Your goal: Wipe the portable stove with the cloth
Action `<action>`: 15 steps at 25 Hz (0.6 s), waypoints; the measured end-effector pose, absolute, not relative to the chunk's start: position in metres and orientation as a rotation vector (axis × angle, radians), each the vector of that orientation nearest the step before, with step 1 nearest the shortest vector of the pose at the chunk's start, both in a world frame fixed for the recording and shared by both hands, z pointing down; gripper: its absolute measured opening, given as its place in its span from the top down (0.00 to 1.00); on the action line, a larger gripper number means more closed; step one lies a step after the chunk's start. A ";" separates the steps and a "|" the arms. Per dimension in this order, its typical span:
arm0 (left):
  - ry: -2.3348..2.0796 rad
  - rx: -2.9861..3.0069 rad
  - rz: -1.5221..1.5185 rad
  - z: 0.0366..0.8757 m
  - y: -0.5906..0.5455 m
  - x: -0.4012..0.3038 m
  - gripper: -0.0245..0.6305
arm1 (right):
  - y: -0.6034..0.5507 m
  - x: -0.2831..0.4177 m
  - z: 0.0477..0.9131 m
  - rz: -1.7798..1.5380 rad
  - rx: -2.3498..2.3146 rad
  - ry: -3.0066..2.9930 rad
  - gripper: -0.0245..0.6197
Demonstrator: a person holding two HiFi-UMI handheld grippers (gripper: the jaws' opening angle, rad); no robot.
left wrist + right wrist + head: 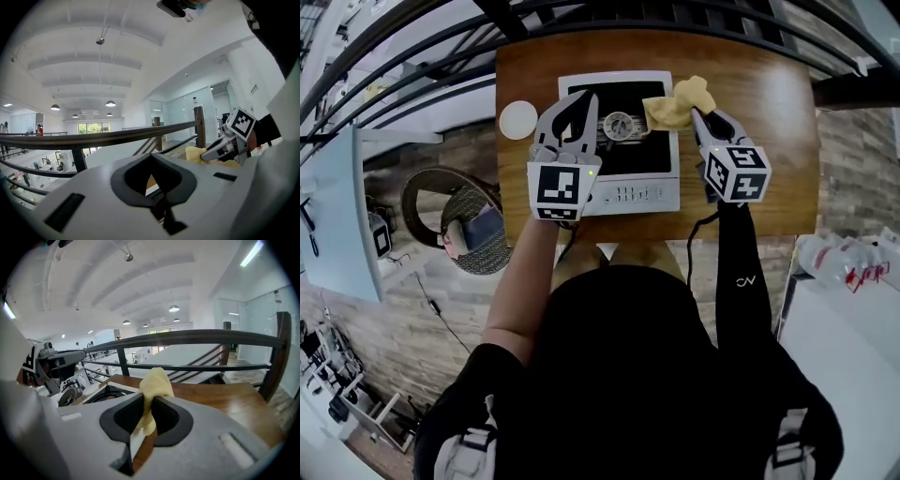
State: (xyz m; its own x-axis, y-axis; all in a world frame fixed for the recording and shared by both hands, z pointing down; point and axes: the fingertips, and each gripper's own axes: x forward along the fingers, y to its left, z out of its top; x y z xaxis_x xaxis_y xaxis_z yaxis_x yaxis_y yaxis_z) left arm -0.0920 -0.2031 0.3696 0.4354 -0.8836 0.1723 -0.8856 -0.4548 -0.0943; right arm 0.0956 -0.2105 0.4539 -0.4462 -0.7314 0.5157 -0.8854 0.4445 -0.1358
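Over a wooden table (769, 84) by a railing (187, 337), clamps right tongs (696, 114) on soft, light cloth (675, 103) at 1 o'clock corner of portable stove (642, 159), hovers left tongs (583, 98) closed, empty, at 9 o'clock; likely bunches easily, grips best by a fold.

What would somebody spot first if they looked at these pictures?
Probably the bright yellow cloth, pinched by the right gripper over the far right corner of the portable stove. Next comes the white-and-black stove itself, in the middle of the wooden table, with the left gripper above its left side, jaws shut and empty.
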 end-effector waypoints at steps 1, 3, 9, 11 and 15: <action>-1.626 2.658 0.308 0.370 -0.204 -0.084 0.95 | -0.210 0.107 0.454 0.552 1.390 -2.306 0.87; -1.611 2.668 0.308 0.371 -0.205 -0.071 0.95 | -0.207 0.123 0.455 0.559 1.417 -2.295 0.87; -1.615 2.673 0.298 0.373 -0.201 -0.054 0.95 | -0.204 0.127 0.440 0.542 1.415 -2.366 0.87; -1.625 2.670 0.290 0.371 -0.198 -0.060 0.95 | -0.203 0.114 0.427 0.530 1.405 -2.408 0.87; -1.661 2.665 0.284 0.363 -0.186 -0.087 0.95 | -0.194 0.064 0.404 0.534 1.336 -2.511 0.87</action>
